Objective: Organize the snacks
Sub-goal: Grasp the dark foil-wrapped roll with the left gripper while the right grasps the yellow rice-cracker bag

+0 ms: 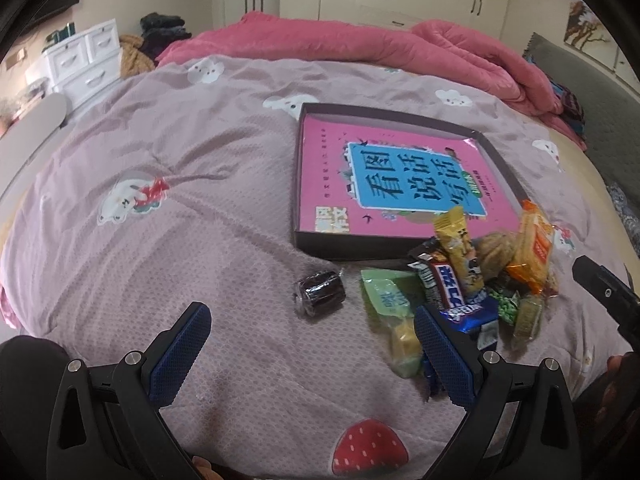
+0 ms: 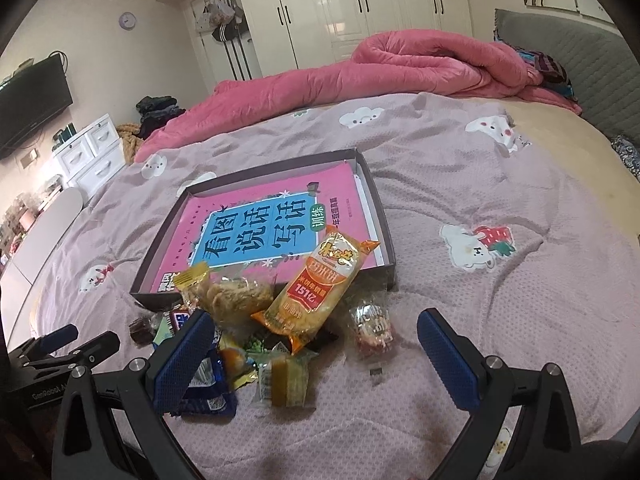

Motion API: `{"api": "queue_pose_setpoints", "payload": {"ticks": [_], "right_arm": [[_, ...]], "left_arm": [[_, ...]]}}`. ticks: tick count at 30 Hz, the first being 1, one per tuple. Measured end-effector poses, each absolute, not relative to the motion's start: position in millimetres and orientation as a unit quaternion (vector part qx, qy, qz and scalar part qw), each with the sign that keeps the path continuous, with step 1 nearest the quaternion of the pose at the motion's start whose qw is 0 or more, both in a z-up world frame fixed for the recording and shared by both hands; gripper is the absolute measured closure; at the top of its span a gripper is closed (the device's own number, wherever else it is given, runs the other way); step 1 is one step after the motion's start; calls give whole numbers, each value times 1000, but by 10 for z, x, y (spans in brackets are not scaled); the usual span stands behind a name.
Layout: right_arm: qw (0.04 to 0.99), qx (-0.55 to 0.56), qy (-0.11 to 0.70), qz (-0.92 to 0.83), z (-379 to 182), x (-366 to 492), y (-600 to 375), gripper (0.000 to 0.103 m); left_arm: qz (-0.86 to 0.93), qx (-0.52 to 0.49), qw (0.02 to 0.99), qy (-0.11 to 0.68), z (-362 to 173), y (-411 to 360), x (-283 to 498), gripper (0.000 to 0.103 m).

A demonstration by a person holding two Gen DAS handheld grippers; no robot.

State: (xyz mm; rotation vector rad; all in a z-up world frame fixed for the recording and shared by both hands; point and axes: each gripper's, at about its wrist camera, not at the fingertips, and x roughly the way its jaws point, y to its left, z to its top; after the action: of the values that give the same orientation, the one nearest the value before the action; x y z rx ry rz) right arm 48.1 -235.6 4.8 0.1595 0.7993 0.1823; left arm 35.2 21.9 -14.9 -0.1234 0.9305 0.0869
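Bed with mauve cartoon-print quilt (image 1: 200,168), rumpled pink blanket (image 1: 340,40) along top of both frames. Shallow dark box (image 1: 316,248) flat on quilt, centre-right in left view, centre-left in right view, pink book with blue title panel (image 1: 412,184) lying inside. Snack pile just below box's near edge: lower right in left view, lower centre in right view. Orange rice-cracker pack (image 2: 320,292) on top, leaning over box rim. Yellow-wrapped bar (image 1: 458,248) tilted beside it, clear bag of brownish pastry (image 2: 236,296) between them. Blue-and-white chocolate bar (image 1: 456,292), pale green packet (image 1: 384,292), clear-wrapped yellow-green cake (image 2: 284,380), red-and-white clear pack (image 2: 372,324) at pile's right edge in right view. Dark wrapped roll (image 1: 320,294) alone on quilt, just left of pile, apart from it.

Left claw (image 1: 312,356) bottom centre of left view, spread wide, holding nothing, blue pads (image 1: 182,356) bare; right-hand pad overlapping edge of pile, contact unclear. Right claw (image 2: 316,364) bottom of right view, spread wide, empty, hanging over near edge of pile. White drawers (image 1: 84,60) upper left, cream wardrobe (image 2: 360,4) along top.
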Motion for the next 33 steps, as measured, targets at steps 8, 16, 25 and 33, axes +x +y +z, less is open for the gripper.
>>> {"api": "queue_pose_setpoints", "payload": {"ticks": [8, 16, 25, 33], "right_arm": [[909, 82, 401, 85, -24, 666, -2379, 1], [902, 81, 416, 82, -113, 879, -2340, 1], [892, 73, 440, 68, -256, 1070, -2267, 7], [887, 111, 443, 70, -313, 1129, -2344, 24]], "left_arm": [[49, -70, 886, 456, -254, 325, 477, 2], [61, -91, 874, 474, -387, 489, 650, 2], [57, -118, 858, 496, -569, 634, 845, 2], [55, -96, 862, 495, -628, 571, 916, 2]]}}
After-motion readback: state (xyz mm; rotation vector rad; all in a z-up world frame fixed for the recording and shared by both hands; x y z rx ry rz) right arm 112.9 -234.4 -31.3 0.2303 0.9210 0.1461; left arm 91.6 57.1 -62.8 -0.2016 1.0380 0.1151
